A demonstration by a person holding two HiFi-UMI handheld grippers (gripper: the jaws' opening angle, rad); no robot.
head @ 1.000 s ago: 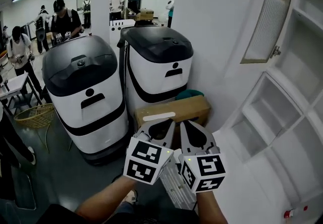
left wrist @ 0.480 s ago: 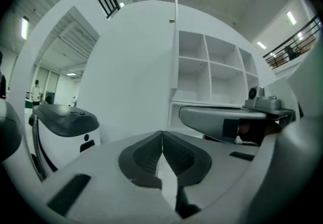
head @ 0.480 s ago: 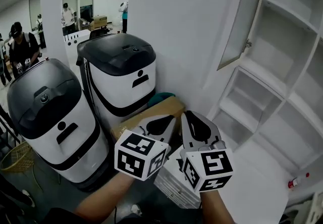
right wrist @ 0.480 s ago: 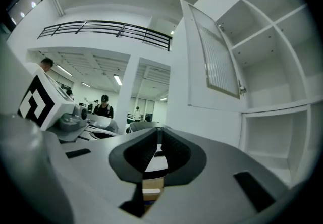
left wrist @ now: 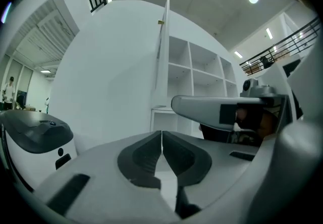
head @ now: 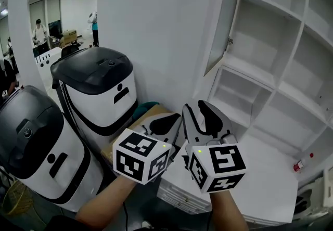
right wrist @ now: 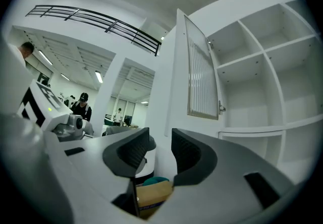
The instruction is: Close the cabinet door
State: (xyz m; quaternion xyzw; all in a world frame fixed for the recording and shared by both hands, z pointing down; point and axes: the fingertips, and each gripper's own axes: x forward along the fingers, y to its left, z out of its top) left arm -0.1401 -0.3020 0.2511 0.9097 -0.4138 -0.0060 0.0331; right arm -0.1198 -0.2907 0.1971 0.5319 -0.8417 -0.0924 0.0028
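**Grippers side by side below an open cabinet door**

Head view: the left gripper (head: 165, 119) and the right gripper (head: 196, 106) are held side by side low in the middle of the picture, each with its marker cube nearest the camera. Neither touches anything. Above and to the right of them, the white-framed cabinet door with a ribbed glass panel (head: 223, 11) stands swung out from the tall white cabinet of open shelves (head: 281, 42). A small latch (head: 229, 41) shows on the door's frame. Left of the grippers stand two rounded white machines with dark lids (head: 99, 89), and a brown cardboard box (head: 148, 116) sits against the white wall behind the left gripper.

Left gripper view: the left gripper (left wrist: 161, 140) is clenched, its dark pads meeting along one thin line with nothing between them. Straight beyond it the cabinet door (left wrist: 162, 56) shows edge-on, well apart from the jaws. The right gripper (left wrist: 222, 109) reaches in from the right.

Right gripper view: the right gripper (right wrist: 160, 152) is released and its jaws are opening, with a clear gap and no object between the pads. The cabinet door (right wrist: 202, 76) hangs open above and beyond them, with its latch (right wrist: 220, 108) towards the shelves. The cardboard box (right wrist: 151, 198) shows low down through the gap.
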